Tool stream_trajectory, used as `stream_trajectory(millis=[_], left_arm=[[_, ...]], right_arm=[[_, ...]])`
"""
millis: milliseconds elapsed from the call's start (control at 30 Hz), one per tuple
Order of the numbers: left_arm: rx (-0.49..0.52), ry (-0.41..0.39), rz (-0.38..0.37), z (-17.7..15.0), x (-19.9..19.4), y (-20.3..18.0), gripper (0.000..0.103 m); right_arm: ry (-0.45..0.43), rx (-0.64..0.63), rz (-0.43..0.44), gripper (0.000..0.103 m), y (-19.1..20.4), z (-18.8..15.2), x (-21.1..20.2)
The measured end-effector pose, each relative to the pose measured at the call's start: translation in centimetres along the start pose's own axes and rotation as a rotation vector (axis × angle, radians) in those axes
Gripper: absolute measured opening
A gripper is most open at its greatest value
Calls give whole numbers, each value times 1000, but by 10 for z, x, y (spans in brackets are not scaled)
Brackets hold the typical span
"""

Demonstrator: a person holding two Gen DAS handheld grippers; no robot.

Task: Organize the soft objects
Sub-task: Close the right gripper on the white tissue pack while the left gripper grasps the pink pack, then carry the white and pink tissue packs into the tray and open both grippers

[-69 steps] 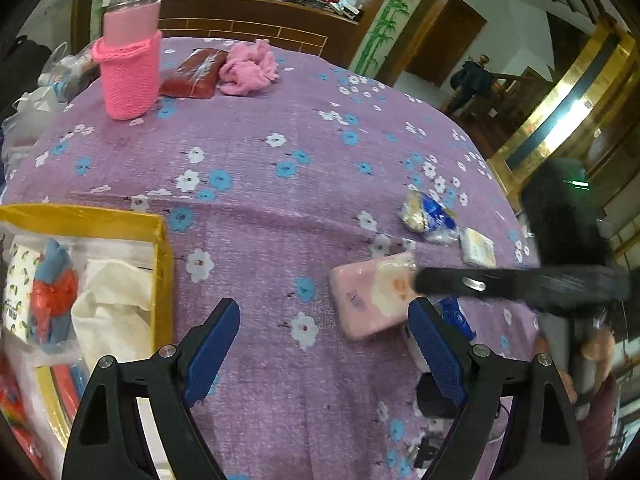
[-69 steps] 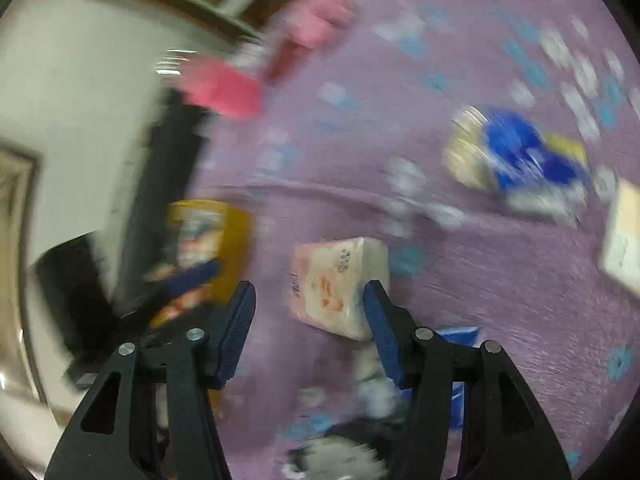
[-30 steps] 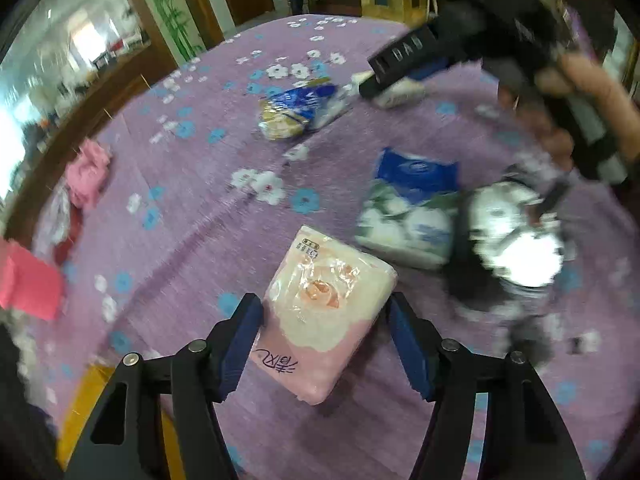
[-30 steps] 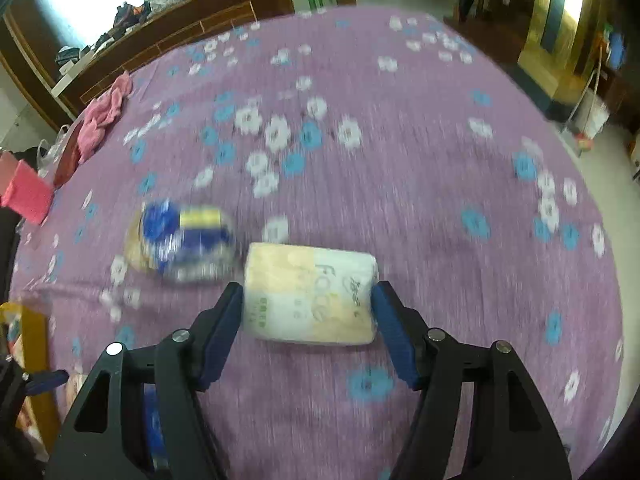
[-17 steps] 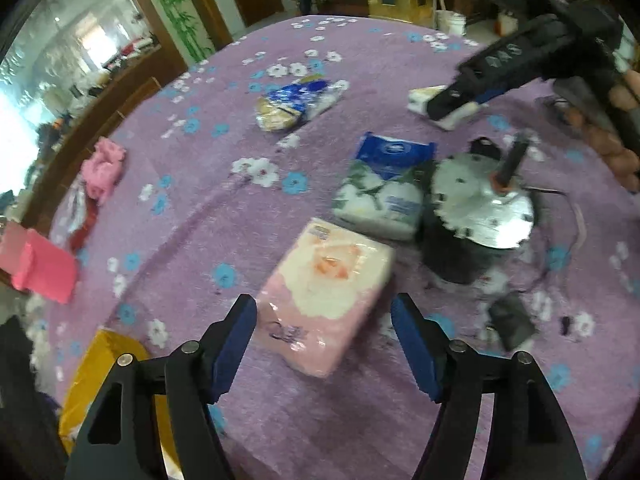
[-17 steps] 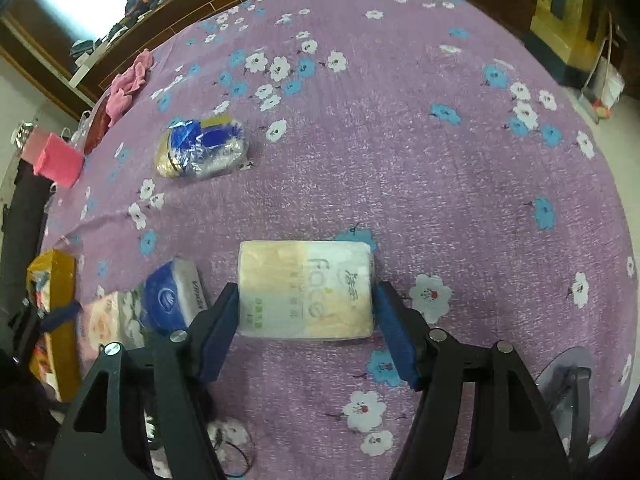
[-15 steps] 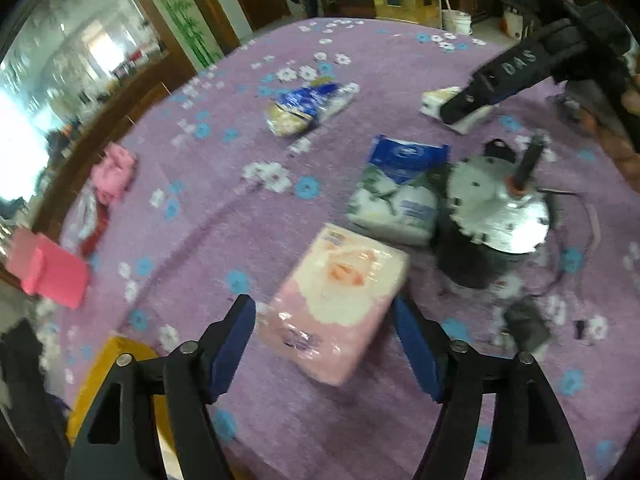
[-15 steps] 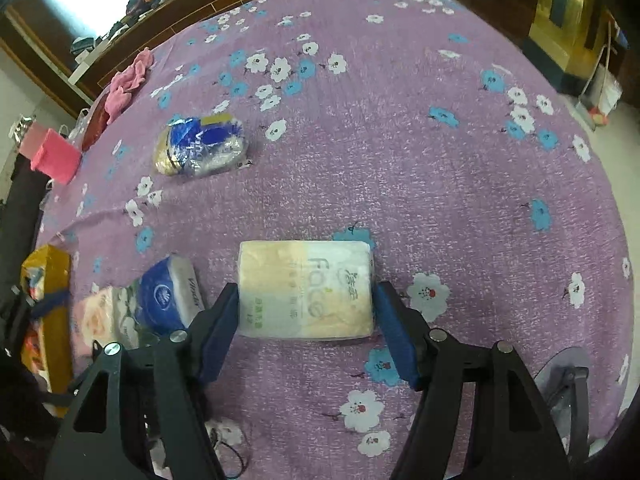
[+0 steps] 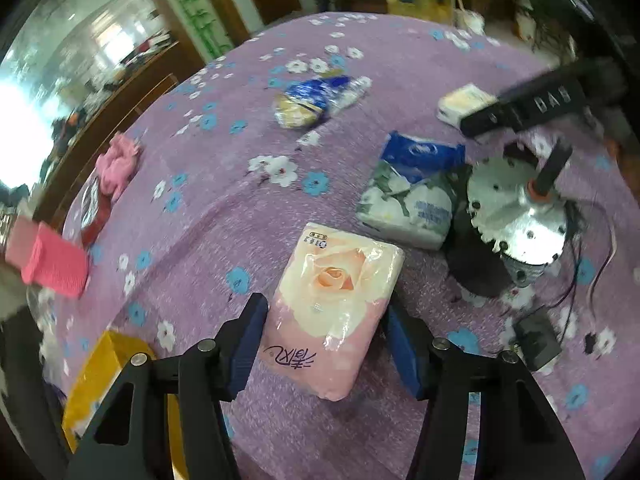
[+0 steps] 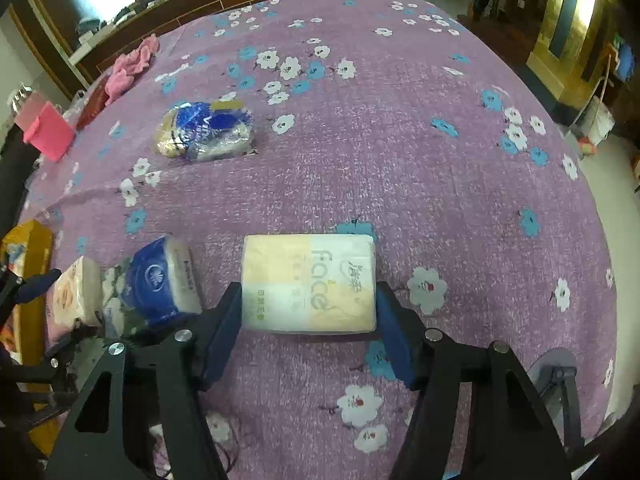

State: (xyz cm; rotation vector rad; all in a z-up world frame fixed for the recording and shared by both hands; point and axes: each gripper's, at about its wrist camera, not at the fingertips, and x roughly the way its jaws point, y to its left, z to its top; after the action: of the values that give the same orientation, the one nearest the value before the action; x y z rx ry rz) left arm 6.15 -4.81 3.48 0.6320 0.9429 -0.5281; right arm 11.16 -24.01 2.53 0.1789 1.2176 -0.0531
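While both packs lie on the counter [image 10: 440, 128], we now bracket them: our left hand-held gripper [image 9: 324, 340] stands wide around the pink tissue pack [image 9: 334, 308], our right hand-held gripper [image 10: 310, 328] against the yellow tissue pack [image 10: 310, 282], neither lifted. Compared with two seconds ago, the right one has left the pink pack, so two pickups seem ready.

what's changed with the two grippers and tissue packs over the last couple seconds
The left gripper swung from the yellow bag to straddle the pink rose-print tissue pack; the right gripper left that pack and closed in around the cream "face" tissue pack. The blue crinkled packet stayed put.
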Motion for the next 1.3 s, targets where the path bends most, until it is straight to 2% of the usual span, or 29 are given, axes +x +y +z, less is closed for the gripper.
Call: stream_trajectory(millis=[167, 333, 500, 600, 833, 1000, 1133, 1300], left_arm=[[-93, -37, -12, -6, -19, 9, 57], [-204, -118, -47, -24, -65, 23, 57], [-329, -199, -65, -65, -119, 40, 57], [-396, -219, -21, -99, -146, 50, 57], [-589, -223, 67, -187, -176, 87, 57], [-712, -197, 126, -239, -182, 104, 58], [-787, -157, 164, -270, -175, 112, 58], [-869, -117, 175, -294, -159, 128, 58]], right_arm=[[-47, 15, 12, 62, -2, -7, -26], [-101, -12, 43, 62, 12, -16, -60], [-147, -93, 117, 63, 52, -33, -90], [-159, -168, 162, 63, 85, -44, -100], [-154, -347, 258, 63, 167, -77, -103], [-120, -437, 332, 63, 222, -96, -91], [-89, -515, 371, 63, 266, -106, -76], [-71, -619, 349, 63, 315, -111, -52]])
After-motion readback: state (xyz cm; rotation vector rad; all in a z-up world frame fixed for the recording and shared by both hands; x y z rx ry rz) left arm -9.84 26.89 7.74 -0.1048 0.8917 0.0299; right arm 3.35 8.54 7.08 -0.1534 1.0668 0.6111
